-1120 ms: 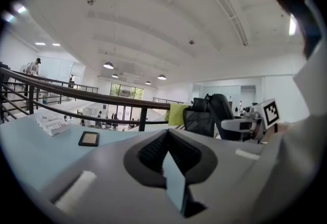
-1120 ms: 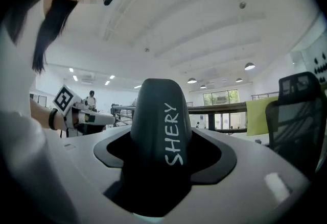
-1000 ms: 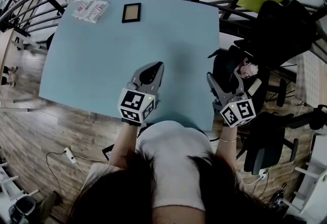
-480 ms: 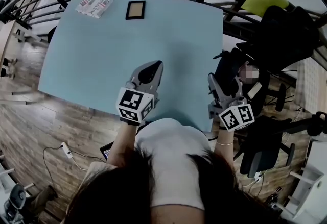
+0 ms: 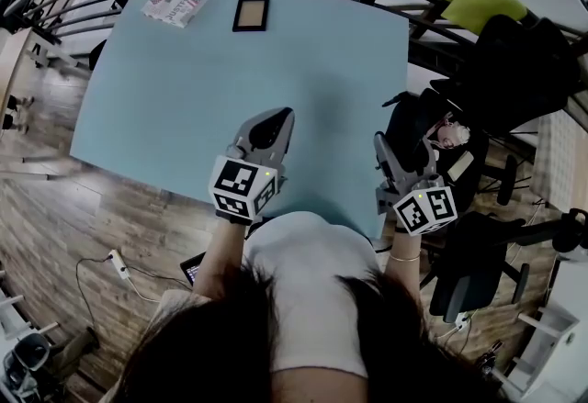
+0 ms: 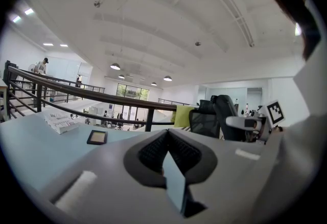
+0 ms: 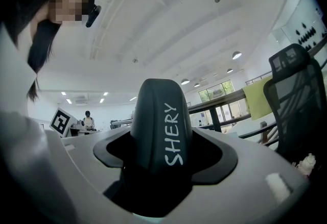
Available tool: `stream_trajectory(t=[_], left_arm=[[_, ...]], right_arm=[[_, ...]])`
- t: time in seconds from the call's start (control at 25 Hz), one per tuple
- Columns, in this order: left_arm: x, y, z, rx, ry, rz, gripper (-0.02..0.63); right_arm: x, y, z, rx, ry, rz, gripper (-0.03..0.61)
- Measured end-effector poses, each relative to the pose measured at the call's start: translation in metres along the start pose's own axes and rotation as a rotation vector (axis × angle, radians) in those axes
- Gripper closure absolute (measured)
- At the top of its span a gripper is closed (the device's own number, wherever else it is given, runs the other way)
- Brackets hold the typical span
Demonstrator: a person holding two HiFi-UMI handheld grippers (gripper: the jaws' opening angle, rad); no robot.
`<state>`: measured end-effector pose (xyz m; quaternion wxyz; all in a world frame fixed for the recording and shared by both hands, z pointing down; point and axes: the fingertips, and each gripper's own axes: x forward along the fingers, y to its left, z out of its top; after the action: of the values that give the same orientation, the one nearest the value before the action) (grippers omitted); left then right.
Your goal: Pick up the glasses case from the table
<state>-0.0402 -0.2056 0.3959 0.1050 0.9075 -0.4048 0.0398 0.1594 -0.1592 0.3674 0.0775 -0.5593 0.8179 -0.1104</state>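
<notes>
At the table's (image 5: 230,89) near edge, the right gripper (image 5: 404,162) clamps the glasses case (image 7: 161,131), jaws wide; the left gripper (image 5: 266,130) is closed, empty.

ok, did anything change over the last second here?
Nothing real. The right gripper keeps its fingers on the glasses case by the near right corner of the table; the left gripper stays shut over it. Only the head camera drifted: the small frame and the packet sit slightly up and right in view.
</notes>
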Motion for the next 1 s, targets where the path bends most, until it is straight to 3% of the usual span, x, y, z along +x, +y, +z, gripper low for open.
stream_trajectory(t=[1.0], left_arm=[[-0.0007, 0.0025, -0.0029, -0.007, 0.002, 0.001, 0.557]], right_arm=[[0.003, 0.0012, -0.0022, 0.003, 0.013, 0.004, 0.249]])
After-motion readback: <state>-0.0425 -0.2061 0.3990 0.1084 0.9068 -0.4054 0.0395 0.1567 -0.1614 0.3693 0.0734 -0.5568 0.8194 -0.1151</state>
